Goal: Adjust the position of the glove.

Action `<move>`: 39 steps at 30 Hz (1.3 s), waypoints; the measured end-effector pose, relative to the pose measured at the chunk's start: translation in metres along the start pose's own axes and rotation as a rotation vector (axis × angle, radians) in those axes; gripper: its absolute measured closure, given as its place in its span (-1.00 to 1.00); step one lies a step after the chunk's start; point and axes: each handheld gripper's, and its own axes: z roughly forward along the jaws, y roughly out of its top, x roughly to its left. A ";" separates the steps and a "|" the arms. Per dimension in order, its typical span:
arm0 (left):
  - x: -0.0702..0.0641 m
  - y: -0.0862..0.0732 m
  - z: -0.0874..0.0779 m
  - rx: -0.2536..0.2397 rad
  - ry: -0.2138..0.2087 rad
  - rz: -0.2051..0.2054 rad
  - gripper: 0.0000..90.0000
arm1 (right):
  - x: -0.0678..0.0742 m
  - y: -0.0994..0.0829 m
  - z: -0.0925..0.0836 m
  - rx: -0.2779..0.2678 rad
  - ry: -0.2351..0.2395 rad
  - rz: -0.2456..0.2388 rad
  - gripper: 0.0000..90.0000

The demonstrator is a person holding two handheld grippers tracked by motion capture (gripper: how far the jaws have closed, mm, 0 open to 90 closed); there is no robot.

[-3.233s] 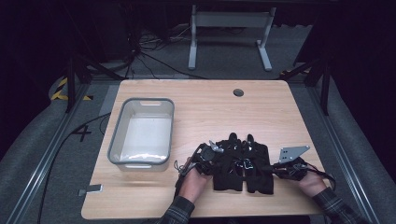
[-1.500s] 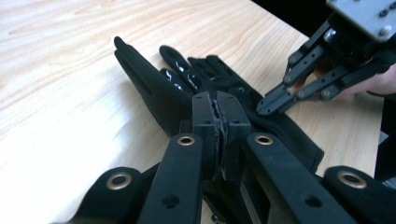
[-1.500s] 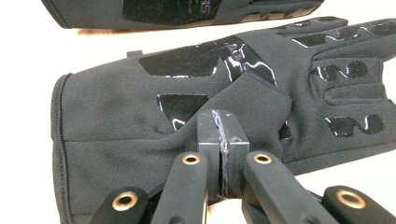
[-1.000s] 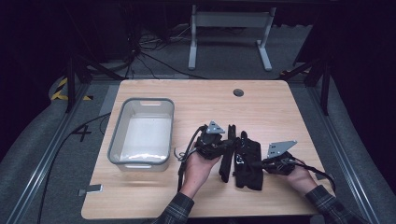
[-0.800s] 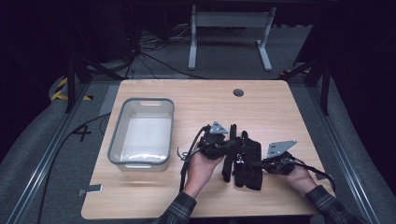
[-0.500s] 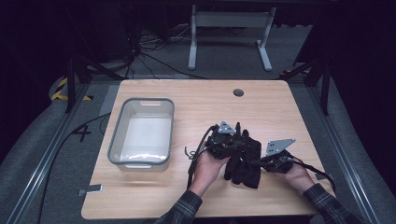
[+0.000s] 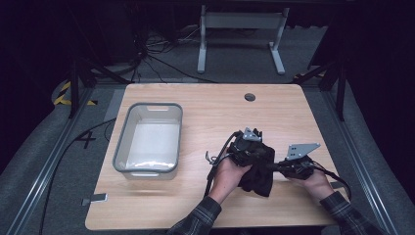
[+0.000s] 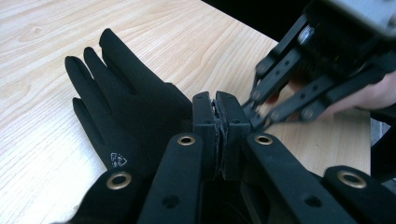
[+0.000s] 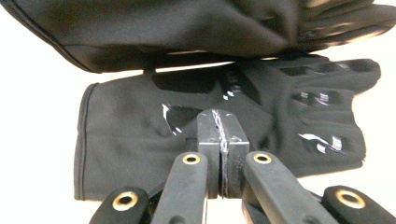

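Two black gloves (image 7: pixel 258 179) lie bunched together at the table's front right. My left gripper (image 7: pixel 253 151) is shut on the edge of one glove (image 8: pixel 126 107), whose fingers spread away over the wood. In the right gripper view that glove (image 9: pixel 163 28) hangs raised above the second glove (image 9: pixel 140 126), which lies flat with its cuff to the left. My right gripper (image 9: pixel 219 119) is shut, its tips resting on the middle of the flat glove; whether fabric is pinched between the pads I cannot tell. The right gripper (image 8: pixel 299 88) meets the left gripper (image 8: pixel 215 100) tip to tip.
A grey plastic bin (image 7: pixel 147 139), white inside, stands on the left half of the wooden table (image 7: pixel 220 112). A round cable hole (image 7: pixel 250 97) sits near the far edge. A person's hands and plaid sleeves come in at the front edge.
My left gripper has moved to the right with its glove, bringing it over the other glove, so the pair now sits as one bunch. The right hand has stayed in place.
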 end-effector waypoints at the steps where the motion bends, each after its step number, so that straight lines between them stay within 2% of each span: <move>1: -0.001 0.000 0.001 0.003 0.000 0.002 0.95 | -0.001 -0.002 -0.003 0.004 -0.007 0.004 1.00; 7: -0.006 0.000 0.009 0.012 -0.015 0.009 0.95 | -0.006 -0.020 -0.006 0.081 -0.030 0.029 1.00; 13: -0.012 0.000 0.019 0.032 -0.029 0.019 0.95 | -0.007 -0.020 -0.001 0.094 -0.016 0.030 1.00; 23: -0.021 -0.005 0.046 0.079 -0.051 0.036 0.95 | -0.006 -0.020 0.001 0.094 -0.009 0.026 1.00; 27: -0.021 -0.007 0.052 0.071 -0.087 0.033 0.99 | -0.006 -0.020 -0.004 0.100 -0.026 0.016 1.00; 28: -0.022 -0.007 0.052 0.067 -0.079 0.049 0.98 | -0.007 -0.020 -0.005 0.095 -0.030 0.020 1.00; 31: -0.022 -0.006 0.047 0.052 -0.076 0.054 0.96 | -0.011 -0.020 -0.010 0.084 -0.046 0.025 1.00; 33: -0.019 -0.005 0.038 0.036 -0.059 0.059 0.96 | -0.012 -0.020 -0.012 0.081 -0.055 0.029 1.00; 36: -0.012 -0.007 0.027 0.037 -0.026 0.049 0.96 | -0.012 -0.022 -0.015 0.076 -0.061 0.029 1.00; 39: -0.004 -0.013 0.019 0.051 -0.011 0.037 0.98 | -0.014 -0.024 -0.018 0.079 -0.069 0.033 1.00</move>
